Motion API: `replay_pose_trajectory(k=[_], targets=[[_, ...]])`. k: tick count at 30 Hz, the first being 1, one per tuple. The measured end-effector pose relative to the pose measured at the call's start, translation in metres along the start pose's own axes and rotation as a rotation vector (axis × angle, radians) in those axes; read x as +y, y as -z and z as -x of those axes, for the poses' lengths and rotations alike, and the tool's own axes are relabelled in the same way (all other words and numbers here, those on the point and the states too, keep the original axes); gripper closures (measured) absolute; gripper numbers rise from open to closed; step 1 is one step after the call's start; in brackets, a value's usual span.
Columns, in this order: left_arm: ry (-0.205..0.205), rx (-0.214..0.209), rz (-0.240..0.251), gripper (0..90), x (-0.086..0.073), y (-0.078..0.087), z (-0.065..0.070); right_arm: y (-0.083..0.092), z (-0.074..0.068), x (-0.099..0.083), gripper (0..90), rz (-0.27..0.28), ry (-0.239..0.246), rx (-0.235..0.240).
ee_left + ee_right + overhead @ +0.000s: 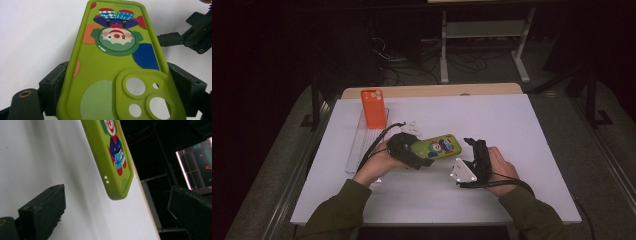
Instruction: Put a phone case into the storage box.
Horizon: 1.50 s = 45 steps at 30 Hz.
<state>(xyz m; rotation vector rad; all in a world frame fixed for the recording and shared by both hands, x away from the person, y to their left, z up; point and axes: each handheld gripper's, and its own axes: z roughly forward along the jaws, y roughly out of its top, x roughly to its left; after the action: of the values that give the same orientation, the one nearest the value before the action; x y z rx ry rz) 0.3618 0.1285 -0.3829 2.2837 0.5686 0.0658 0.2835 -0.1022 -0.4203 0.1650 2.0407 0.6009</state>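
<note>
Near the surface's (512, 130) left edge an orange phone case (373, 108) stands in a clear rack (357, 145). The left gripper (412, 155) holds the green phone case (437, 146) mid-surface, fingers clamped on its camera end. It looks soft, rubbery, round-cornered. The right gripper (473, 145) waits open; next, probably taking the free end.

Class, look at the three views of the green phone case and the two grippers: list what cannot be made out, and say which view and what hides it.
- Green case: its camera end is cut off by the bottom edge of the left gripper view.
- Green case, right gripper view: most of the clown is cut off by the top edge.
- Left gripper, high view: the case covers its jaw tips.
- Orange case, high view: too small to tell how the clear stand holds it.
</note>
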Motion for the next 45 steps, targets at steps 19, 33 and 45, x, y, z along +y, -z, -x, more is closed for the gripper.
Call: replay_pose_trajectory(k=[19,33,45], targets=[[0.004,0.000,0.004,15.3,0.001,0.001,-0.001,-0.004,-0.009,0.016,0.9,0.047,0.131,-0.059],[0.009,-0.003,0.015,15.3,0.001,0.003,-0.001,-0.017,-0.018,0.025,7.1,0.058,0.190,-0.122],[0.002,-0.006,0.009,15.3,0.002,0.003,0.000,-0.019,-0.026,0.024,34.7,0.029,0.254,-0.178]])
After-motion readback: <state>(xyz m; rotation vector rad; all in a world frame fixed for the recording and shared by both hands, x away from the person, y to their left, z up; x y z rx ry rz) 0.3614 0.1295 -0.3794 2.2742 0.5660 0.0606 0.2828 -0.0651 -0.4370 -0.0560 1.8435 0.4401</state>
